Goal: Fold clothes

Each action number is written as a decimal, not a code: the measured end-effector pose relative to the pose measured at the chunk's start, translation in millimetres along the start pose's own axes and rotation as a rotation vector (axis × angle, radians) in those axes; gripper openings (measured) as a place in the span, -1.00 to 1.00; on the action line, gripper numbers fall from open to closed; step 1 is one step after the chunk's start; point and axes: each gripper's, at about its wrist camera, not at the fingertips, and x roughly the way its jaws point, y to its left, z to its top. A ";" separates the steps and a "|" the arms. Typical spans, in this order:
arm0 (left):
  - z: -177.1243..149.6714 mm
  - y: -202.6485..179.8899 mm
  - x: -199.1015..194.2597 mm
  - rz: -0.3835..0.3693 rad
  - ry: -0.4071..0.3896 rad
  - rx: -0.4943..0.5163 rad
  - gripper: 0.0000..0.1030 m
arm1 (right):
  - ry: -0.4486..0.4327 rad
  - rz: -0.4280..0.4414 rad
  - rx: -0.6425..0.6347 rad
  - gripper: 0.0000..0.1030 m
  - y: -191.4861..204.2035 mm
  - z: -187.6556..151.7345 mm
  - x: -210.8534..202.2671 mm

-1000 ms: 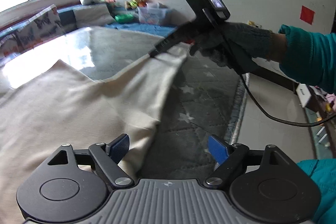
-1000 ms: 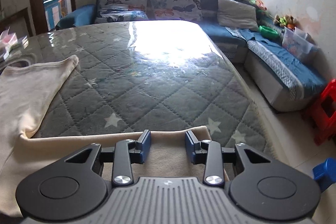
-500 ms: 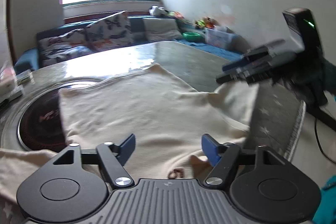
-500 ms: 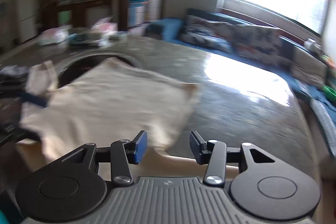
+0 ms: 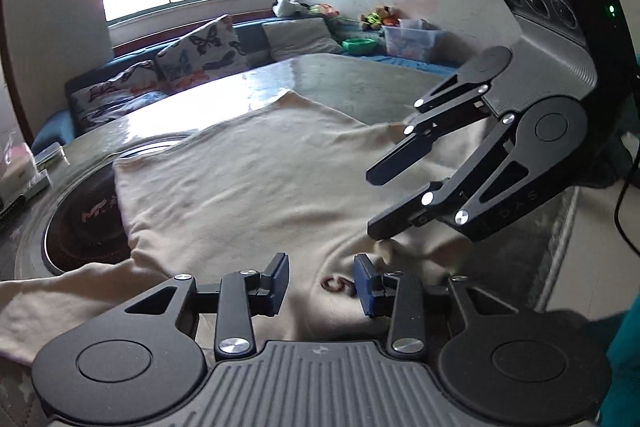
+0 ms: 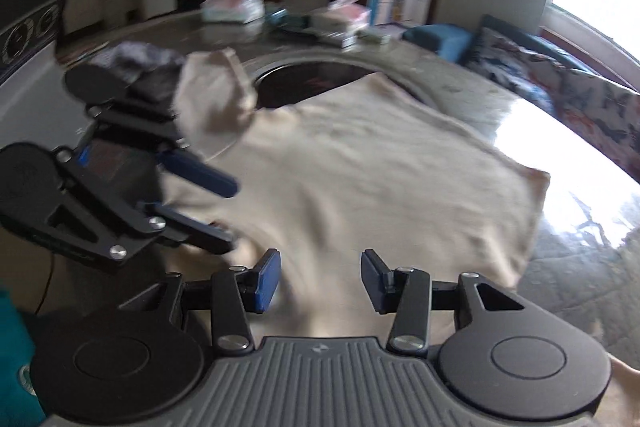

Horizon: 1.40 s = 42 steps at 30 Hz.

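Note:
A cream garment lies spread on the quilted table cover, with a small brown mark at its near edge. My left gripper hovers just over that mark, open with a narrow gap and cloth below it. My right gripper reaches in from the right, open above the garment's rumpled right edge. In the right wrist view my right gripper stands open over the garment. There the left gripper shows at the left, open. A bunched bit of cloth rises behind it.
A dark round inset sits in the table's middle, partly under the garment. Boxes and packets crowd the far side. A sofa with butterfly cushions runs along the window wall. The table edge drops off at the right.
Both grippers have swung round toward the garment and each other. The right gripper has let go of the cloth edge it held up. The left jaws have narrowed.

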 end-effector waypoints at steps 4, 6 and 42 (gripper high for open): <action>-4.0 -6.6 -7.1 -0.012 -0.004 0.050 -0.23 | -0.011 -0.019 -0.028 -0.15 8.1 -1.6 -4.5; 0.2 -2.0 -11.9 -0.010 -0.027 0.025 -0.23 | -0.031 -0.019 -0.006 -0.15 5.6 -0.5 -11.1; -47.9 210.4 -41.9 0.668 -0.046 -0.814 -0.13 | -0.044 0.010 -0.003 -0.18 2.3 50.8 18.8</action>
